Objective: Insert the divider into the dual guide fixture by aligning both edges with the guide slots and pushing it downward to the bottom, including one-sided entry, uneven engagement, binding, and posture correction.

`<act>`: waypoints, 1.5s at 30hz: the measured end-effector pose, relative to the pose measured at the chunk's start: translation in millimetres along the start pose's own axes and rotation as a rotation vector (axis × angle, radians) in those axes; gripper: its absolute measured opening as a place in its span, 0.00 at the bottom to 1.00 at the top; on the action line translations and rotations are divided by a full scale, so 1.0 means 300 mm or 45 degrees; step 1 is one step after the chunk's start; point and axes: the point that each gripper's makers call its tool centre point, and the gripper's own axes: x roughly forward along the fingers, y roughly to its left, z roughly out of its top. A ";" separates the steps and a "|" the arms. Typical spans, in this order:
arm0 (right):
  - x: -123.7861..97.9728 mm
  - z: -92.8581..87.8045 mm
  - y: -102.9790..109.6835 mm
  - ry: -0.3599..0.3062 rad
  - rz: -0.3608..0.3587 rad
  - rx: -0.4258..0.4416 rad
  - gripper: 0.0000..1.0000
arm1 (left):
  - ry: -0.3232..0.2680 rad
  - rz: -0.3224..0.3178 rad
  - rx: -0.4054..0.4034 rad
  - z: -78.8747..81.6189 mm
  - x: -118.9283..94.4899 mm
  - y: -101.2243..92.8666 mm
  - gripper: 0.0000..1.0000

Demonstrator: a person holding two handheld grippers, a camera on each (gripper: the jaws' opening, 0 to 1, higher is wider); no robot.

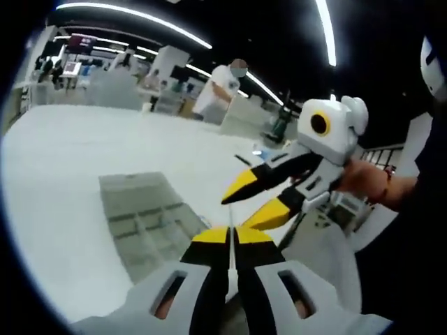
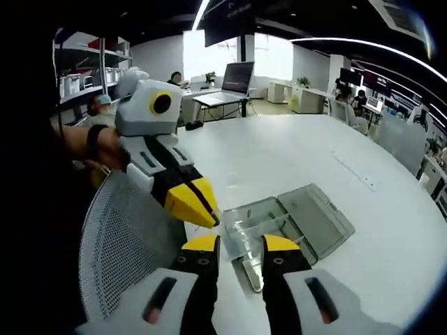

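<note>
The left claw [image 1: 231, 236] is hanging above the white surface [image 1: 63, 188] with its yellow-tipped jaws pressed together, clenched on nothing I can make out. Beyond its tips, the clear plastic fixture box [image 1: 150, 220] is lying open and flat on the surface. The right claw [image 1: 250, 202] is reaching in from the right of the left gripper view, its jaws spread apart and released, and a hand [image 1: 363, 180] is gripping it from behind.

In the right gripper view, the right claw [image 2: 240, 244] is hovering just over the fixture box [image 2: 290, 223], jaws parted with a gap between the tips. The box is sitting near the surface's edge, lid folded out flat beside the tray, thin clear walls standing inside. I cannot pick out the divider with certainty. The left claw [image 2: 199, 204] is coming in from the left, closed, above a grey mesh chair back [image 2: 122, 244].
</note>
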 end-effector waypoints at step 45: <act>-0.057 -0.031 0.095 0.130 0.343 -0.073 0.00 | -0.038 -0.134 0.164 0.011 -0.010 -0.045 0.04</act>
